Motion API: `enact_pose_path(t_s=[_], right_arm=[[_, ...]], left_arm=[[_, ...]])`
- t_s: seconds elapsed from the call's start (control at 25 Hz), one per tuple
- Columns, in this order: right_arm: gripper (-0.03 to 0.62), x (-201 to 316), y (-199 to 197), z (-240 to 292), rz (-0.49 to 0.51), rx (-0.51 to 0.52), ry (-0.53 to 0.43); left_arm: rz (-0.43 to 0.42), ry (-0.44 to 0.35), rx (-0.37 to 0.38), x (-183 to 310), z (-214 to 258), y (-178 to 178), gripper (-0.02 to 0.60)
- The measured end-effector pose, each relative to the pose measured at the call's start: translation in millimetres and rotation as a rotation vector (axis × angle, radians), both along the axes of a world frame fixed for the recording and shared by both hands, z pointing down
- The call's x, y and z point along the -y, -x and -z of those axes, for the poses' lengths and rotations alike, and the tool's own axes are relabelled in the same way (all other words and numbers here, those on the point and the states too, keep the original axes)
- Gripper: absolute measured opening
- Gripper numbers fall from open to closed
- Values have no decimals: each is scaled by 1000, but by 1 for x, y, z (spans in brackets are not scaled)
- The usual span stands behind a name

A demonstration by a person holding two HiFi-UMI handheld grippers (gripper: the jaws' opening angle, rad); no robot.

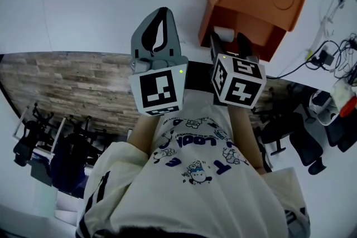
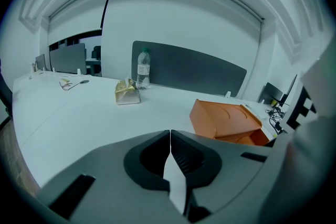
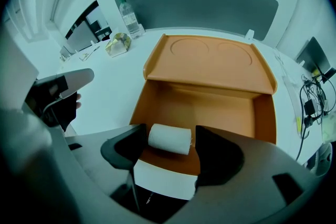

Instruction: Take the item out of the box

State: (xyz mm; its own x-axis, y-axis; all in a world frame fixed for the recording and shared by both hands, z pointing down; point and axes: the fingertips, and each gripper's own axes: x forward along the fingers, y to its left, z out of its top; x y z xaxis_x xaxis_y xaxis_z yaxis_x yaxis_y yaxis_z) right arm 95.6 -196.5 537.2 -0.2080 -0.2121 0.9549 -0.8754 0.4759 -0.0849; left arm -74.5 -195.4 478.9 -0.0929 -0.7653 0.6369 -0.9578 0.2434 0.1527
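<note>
A small white cylindrical roll [image 3: 169, 140], soft paper or cloth by the look of it, lies on its side on the floor of the open orange cardboard-looking box [image 3: 210, 107], close to the near edge. It should be light and easily squashed, so a gentle pinch across its two flat ends suits it. The right gripper [image 3: 171, 131] straddles the roll with its jaws spread, one at either end. Whether the pads touch it is hard to tell. The left gripper [image 2: 169, 136], pressed together on nothing, hovers over the white table [image 2: 79, 113]. The roll's underside is hidden.
</note>
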Motion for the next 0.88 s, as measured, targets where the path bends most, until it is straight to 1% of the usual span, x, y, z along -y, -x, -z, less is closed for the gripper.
enact_pose_path(t_s=[0.16,0.48,0.68,0.88], right_arm=[[279,-2,2,-1,-4,3,5],[284,-11,1,-13,28,-56,39],[284,-12,-5,-21,13,-93,59],[284,-12,-4,-25,13,-100,76]], left_arm=[[-4,-2,2,0,1,0,18],[2,-3,5,-2,4,4,18],[13,-5,0,-2,2,6,18],[4,4,-2,-3,-1,7,18]])
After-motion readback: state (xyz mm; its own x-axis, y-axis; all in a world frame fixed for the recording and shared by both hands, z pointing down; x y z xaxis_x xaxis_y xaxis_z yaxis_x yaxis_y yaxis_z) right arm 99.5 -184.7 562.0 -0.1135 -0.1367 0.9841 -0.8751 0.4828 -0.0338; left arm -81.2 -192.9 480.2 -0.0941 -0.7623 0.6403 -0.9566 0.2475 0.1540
